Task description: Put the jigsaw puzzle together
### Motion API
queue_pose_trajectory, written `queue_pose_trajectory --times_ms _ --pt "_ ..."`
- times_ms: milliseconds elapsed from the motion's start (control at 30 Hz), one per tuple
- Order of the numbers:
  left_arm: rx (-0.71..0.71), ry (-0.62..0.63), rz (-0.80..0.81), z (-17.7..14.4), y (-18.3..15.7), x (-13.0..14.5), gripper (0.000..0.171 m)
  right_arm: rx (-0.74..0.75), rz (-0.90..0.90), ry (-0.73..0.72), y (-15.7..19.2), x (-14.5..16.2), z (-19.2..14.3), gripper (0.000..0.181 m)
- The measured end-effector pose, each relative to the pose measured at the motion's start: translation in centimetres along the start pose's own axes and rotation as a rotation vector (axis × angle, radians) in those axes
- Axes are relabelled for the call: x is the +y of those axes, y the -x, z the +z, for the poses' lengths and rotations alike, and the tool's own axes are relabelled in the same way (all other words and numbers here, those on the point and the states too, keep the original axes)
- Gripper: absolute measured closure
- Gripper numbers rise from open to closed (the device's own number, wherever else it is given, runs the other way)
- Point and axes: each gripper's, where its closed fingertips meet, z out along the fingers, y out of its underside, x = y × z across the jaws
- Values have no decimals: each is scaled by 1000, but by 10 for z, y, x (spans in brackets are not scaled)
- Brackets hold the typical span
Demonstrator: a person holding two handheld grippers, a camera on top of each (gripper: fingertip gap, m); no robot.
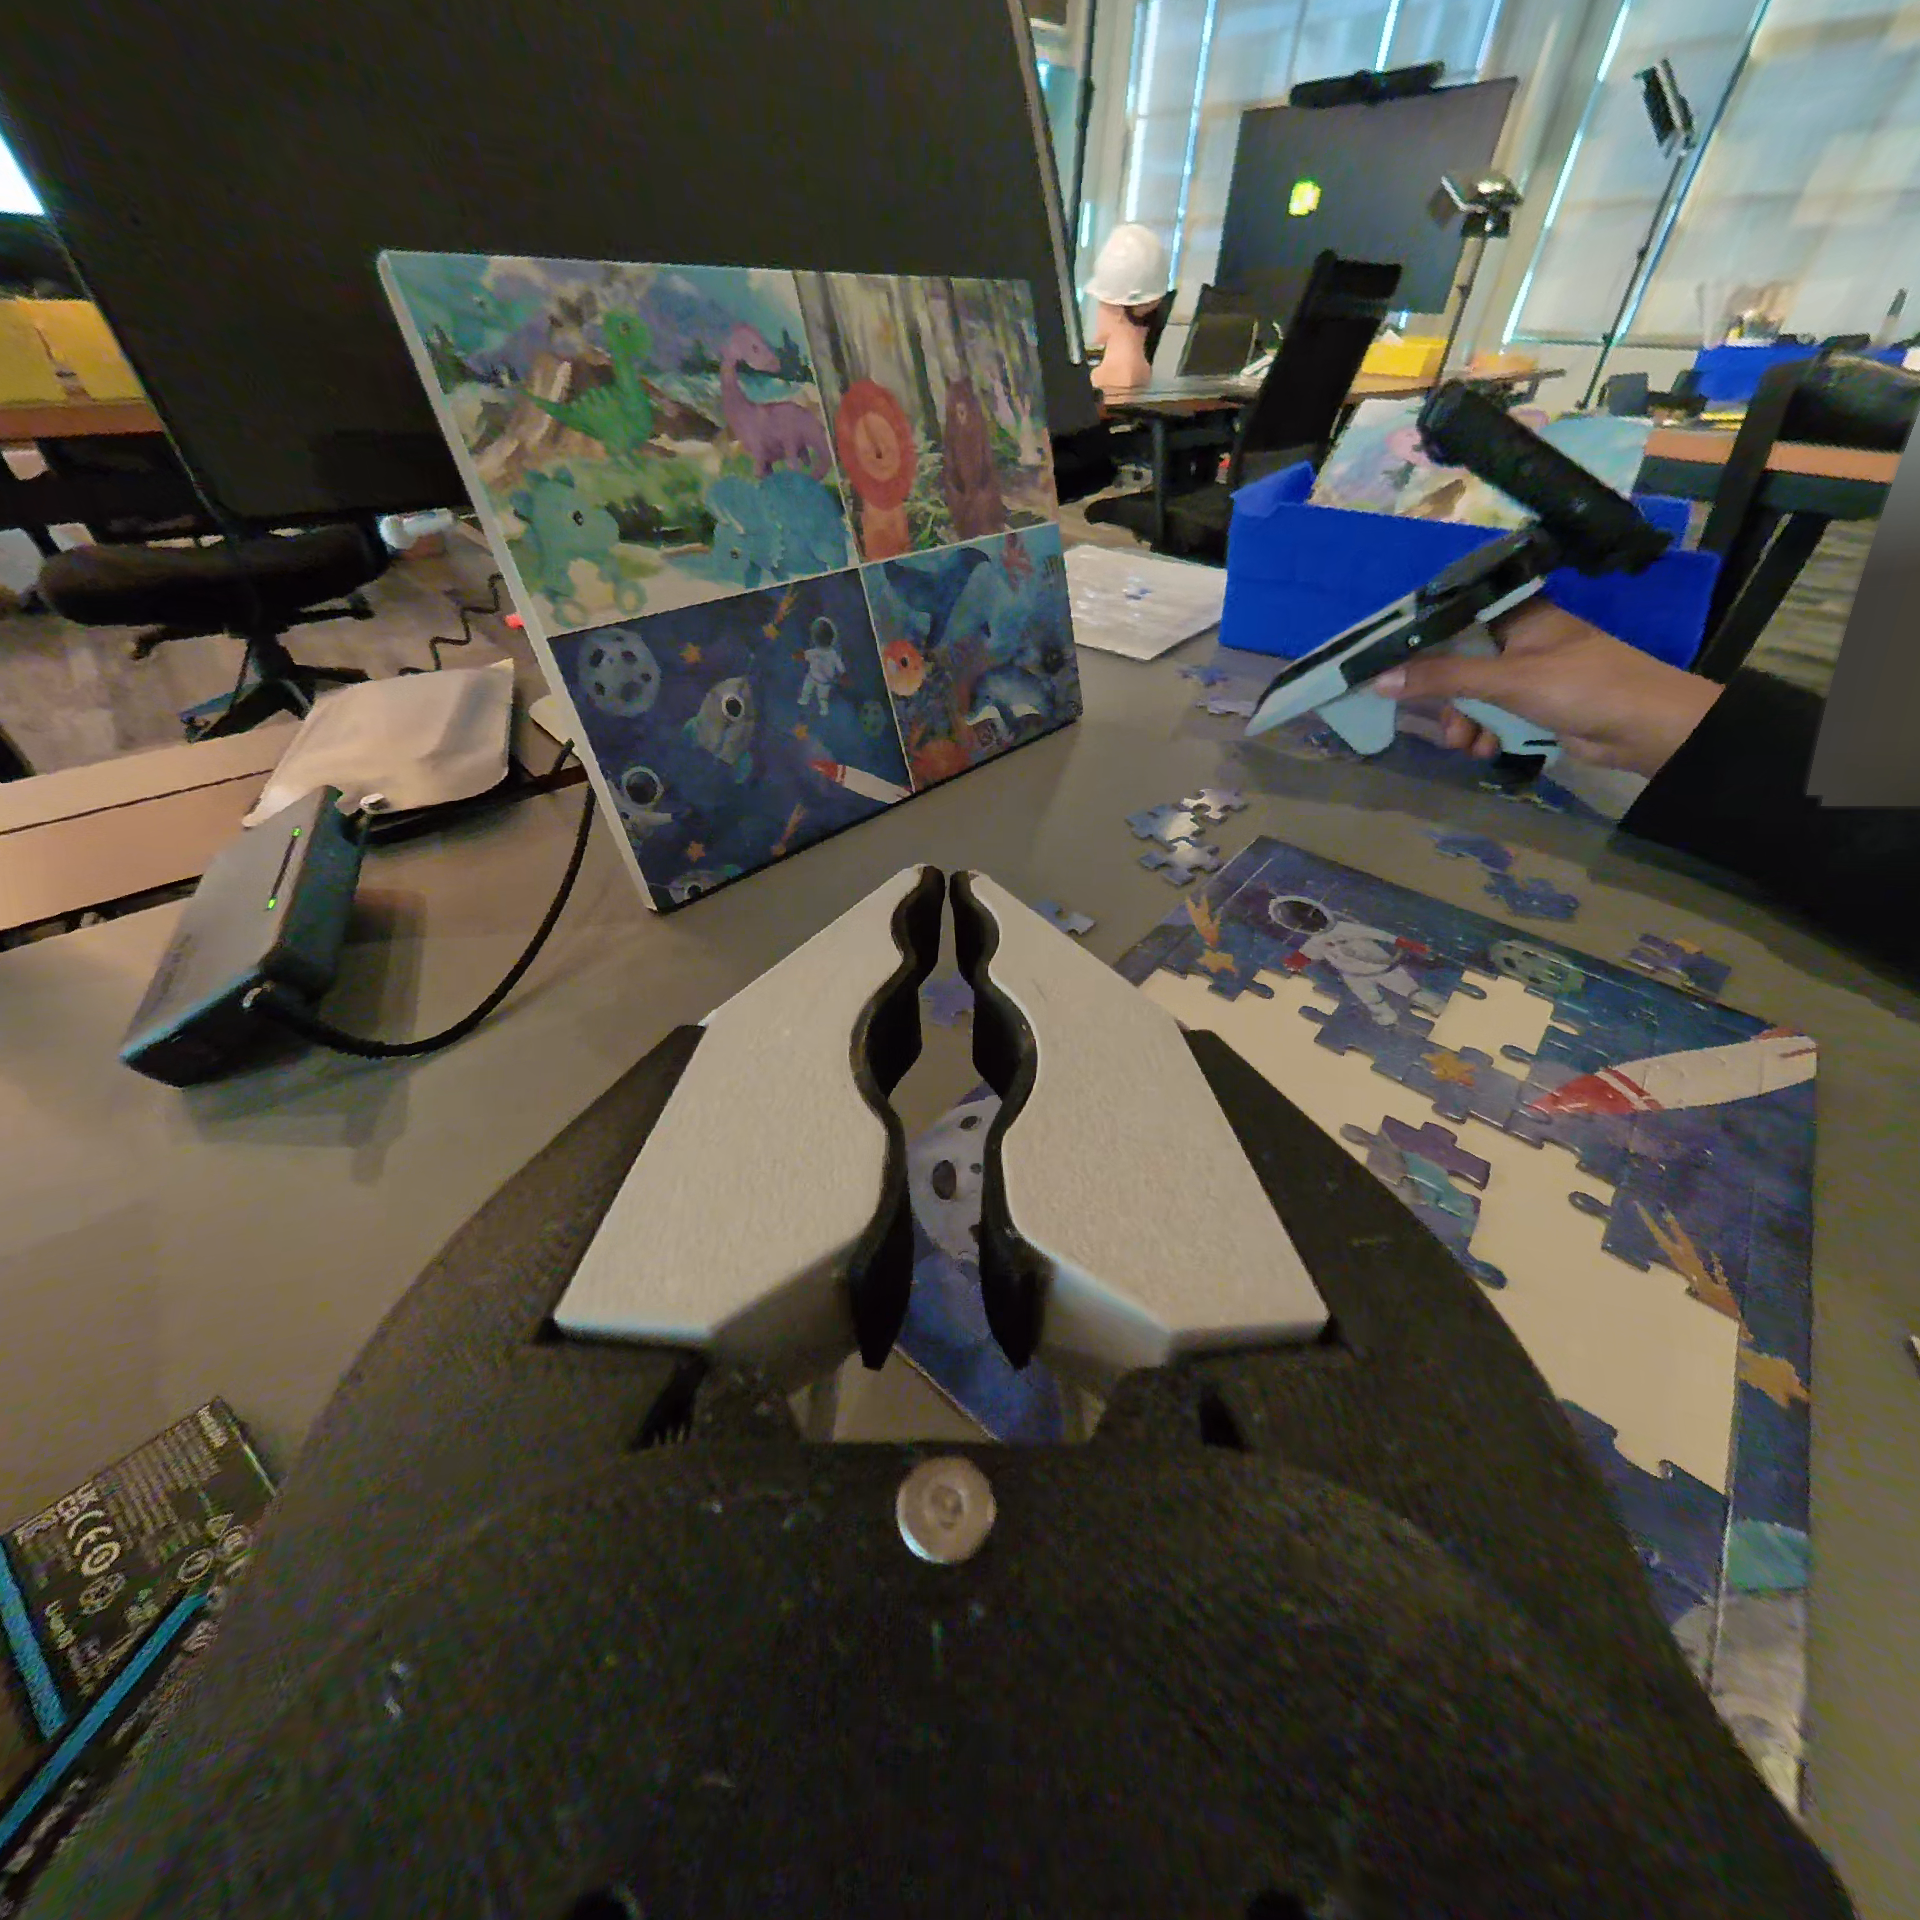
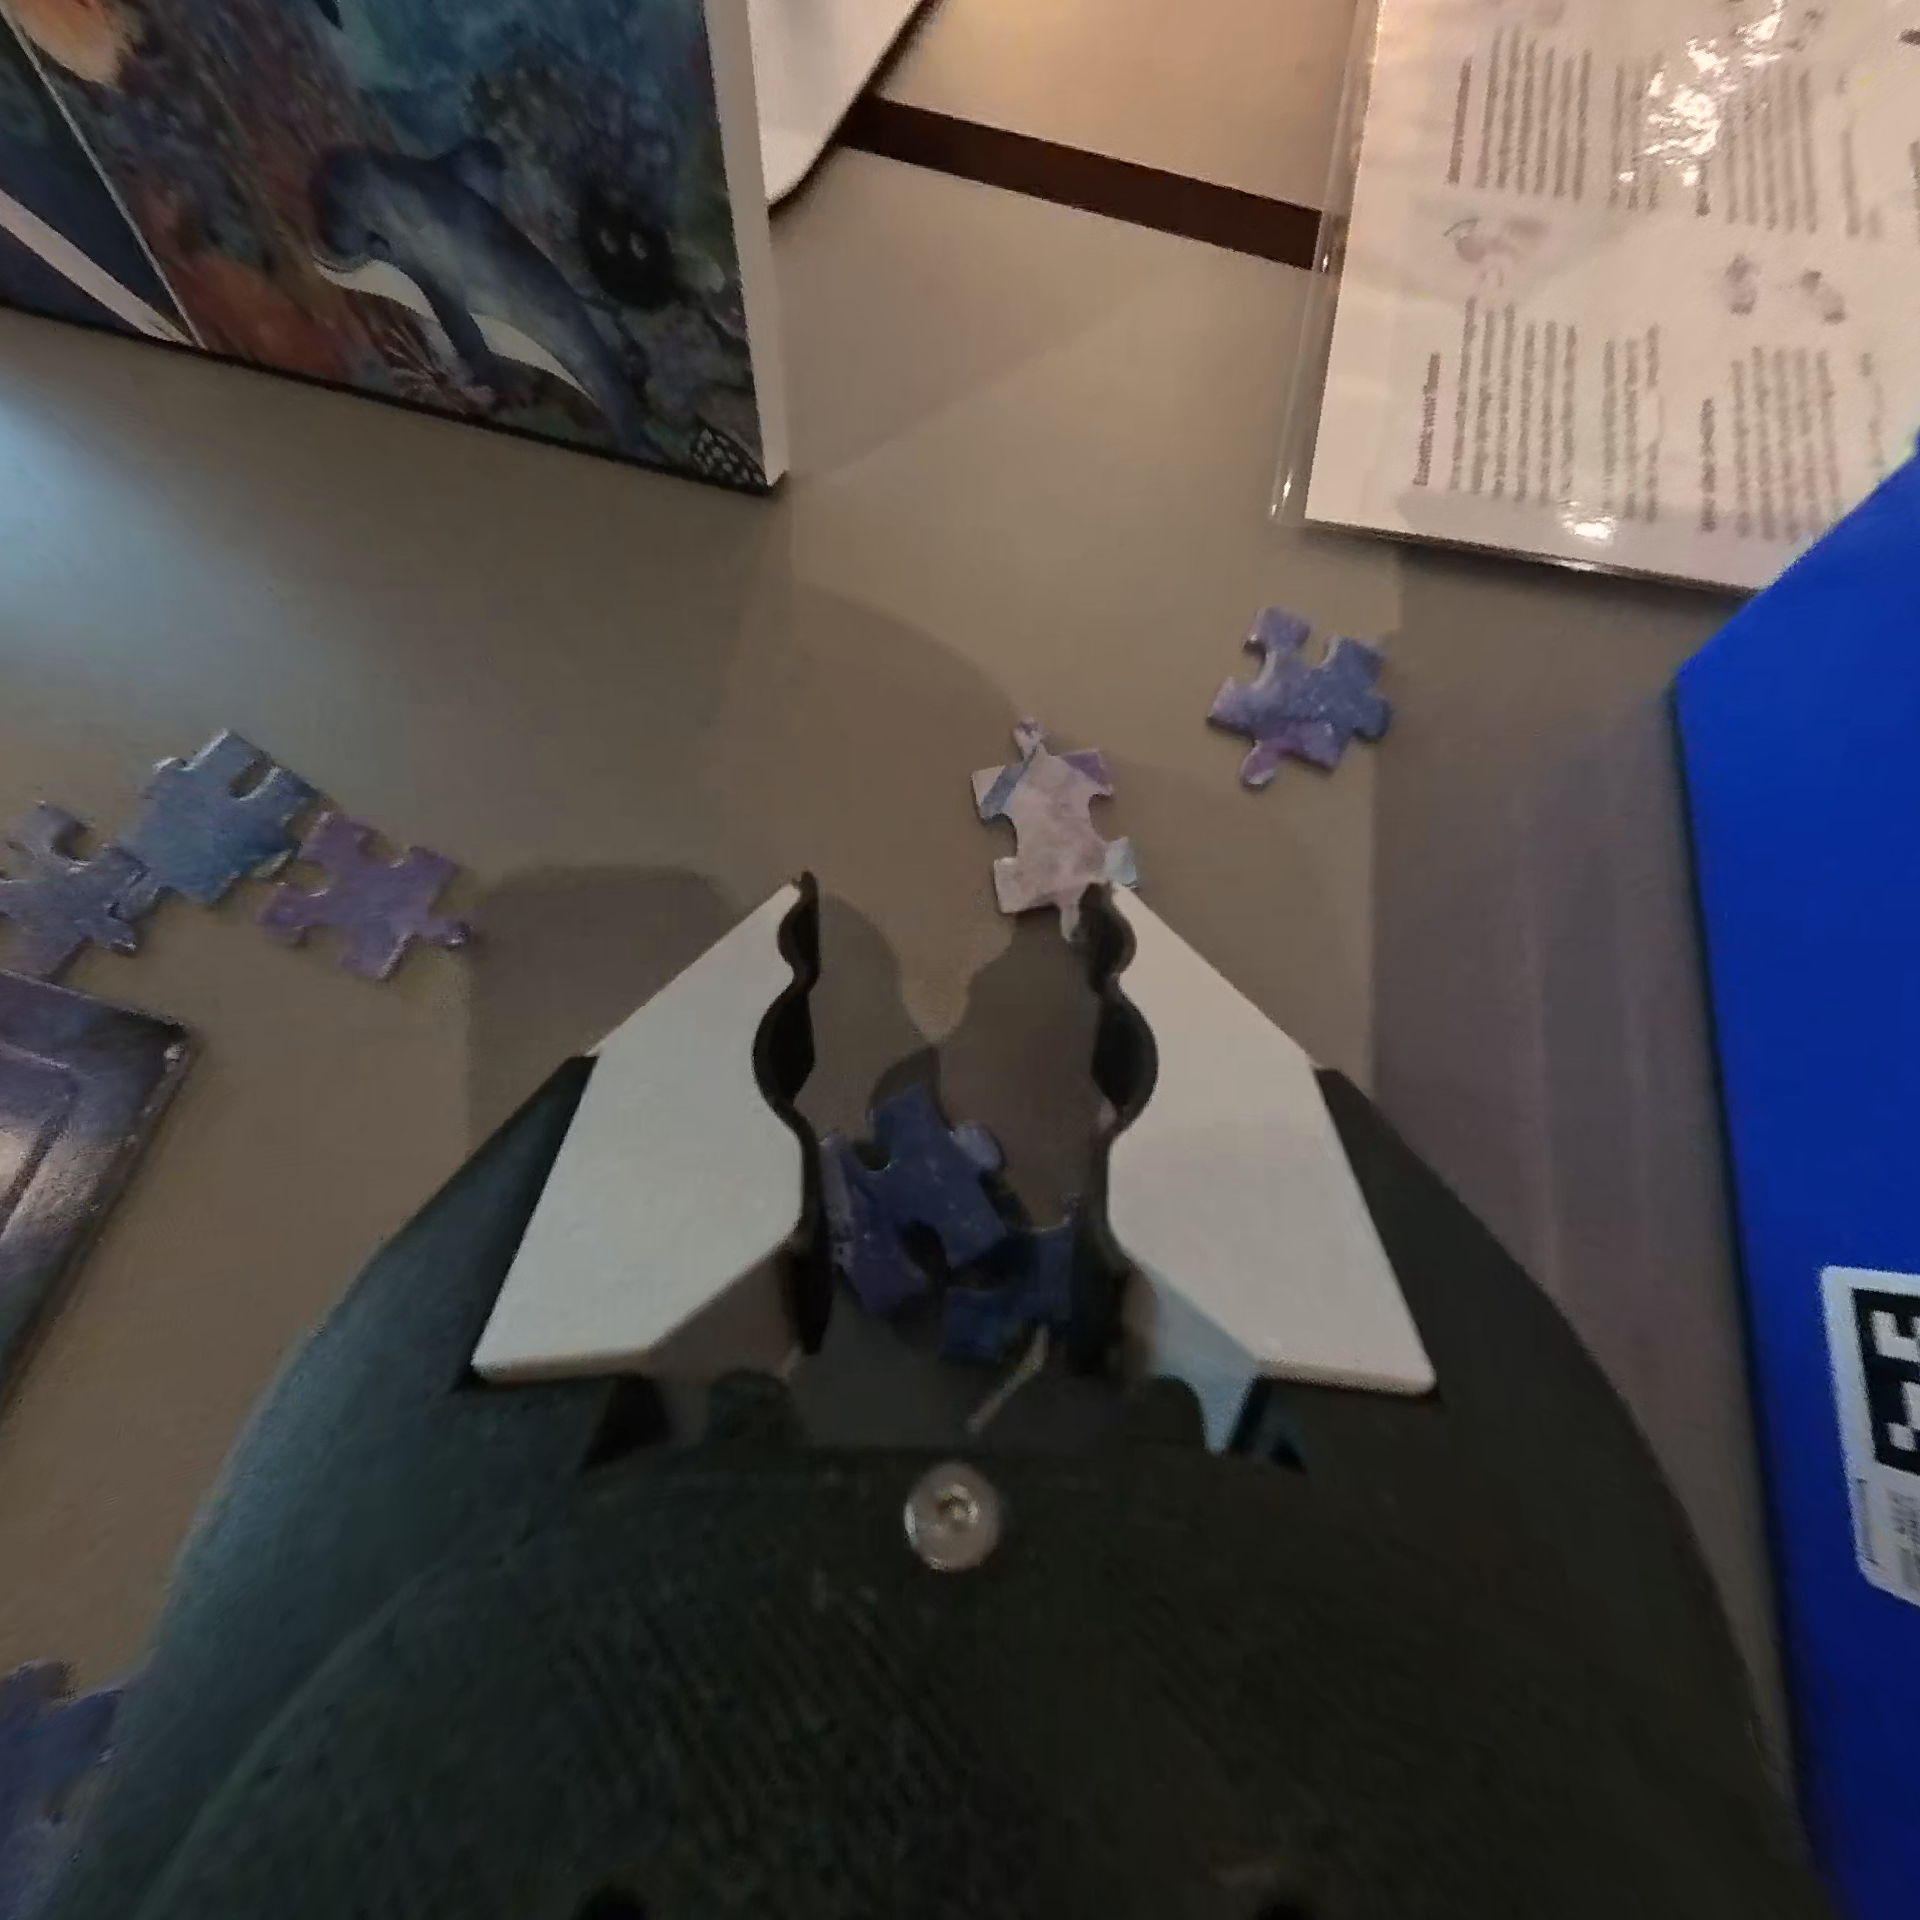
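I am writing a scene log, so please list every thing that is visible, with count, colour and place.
puzzle board: one, blue space picture, partly filled, table right.
loose pieces: several, blue-purple, beside the board.
picture box: one, four-panel, leaning upright behind.
blue bin: one, far right.
laminated sheet: one, white, beside the bin.
black device: one, cabled, table left.
table: one, grey.
left gripper: white-black, shut, empty.
right gripper: open over loose pieces.

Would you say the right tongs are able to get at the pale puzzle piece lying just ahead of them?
Probably yes. The right tongs are open, and the pale puzzle piece lies flat on the bare table just past the right fingertip, with nothing in between.
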Motion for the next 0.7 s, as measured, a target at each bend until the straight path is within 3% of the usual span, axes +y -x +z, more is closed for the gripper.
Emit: queue_pose_trajectory --times_ms 167,233,400,467,700 --pt "7 -8 -17 0 0 -1 171 32 -36 8 -2 0 2 135" --pt "15 -7 -24 0 -1 -1 171 28 -43 5 -3 1 1 166" --pt "23 -3 -27 1 -2 0 171 5 -50 -20 -1 -2 -2 169" --pt "26 -4 -29 1 -3 0 171 9 -49 -51 -2 -6 -7 181" --pt "44 -1 -37 2 -6 1 170 27 -25 -88 -12 -13 -7 144"
